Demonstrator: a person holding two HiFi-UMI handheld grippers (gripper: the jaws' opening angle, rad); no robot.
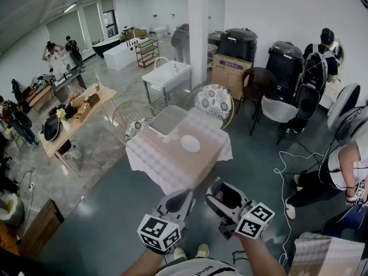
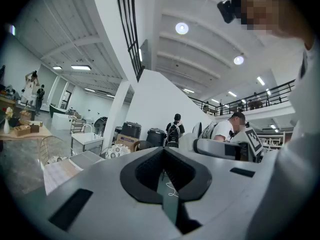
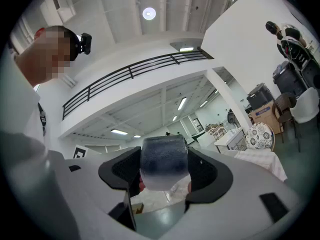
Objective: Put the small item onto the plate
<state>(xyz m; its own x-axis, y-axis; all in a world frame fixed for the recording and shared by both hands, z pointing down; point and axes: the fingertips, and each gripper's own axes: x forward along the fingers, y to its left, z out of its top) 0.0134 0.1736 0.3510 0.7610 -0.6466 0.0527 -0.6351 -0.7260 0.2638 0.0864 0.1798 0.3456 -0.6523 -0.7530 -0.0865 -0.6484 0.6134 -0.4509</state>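
— Hall floor (image 1: 109,211) separates us from the table (image 1: 167,167); its plate (image 1: 190,144), twelve o'clock, looks bare.
— Progress?
— Right claw (image 1: 223,197) grips the small item (image 3: 164,161); left claw (image 1: 181,201) closed, empty. Carrying over and setting down remain.

1. Head view: high, steeply down past grey plastic left gripper (image 1: 185,194) and right gripper (image 1: 218,193).
2. Left gripper view: close behind its jaws, facing level.
3. Right gripper view: likewise; all three show the floral round-backed chair (image 3: 260,135).
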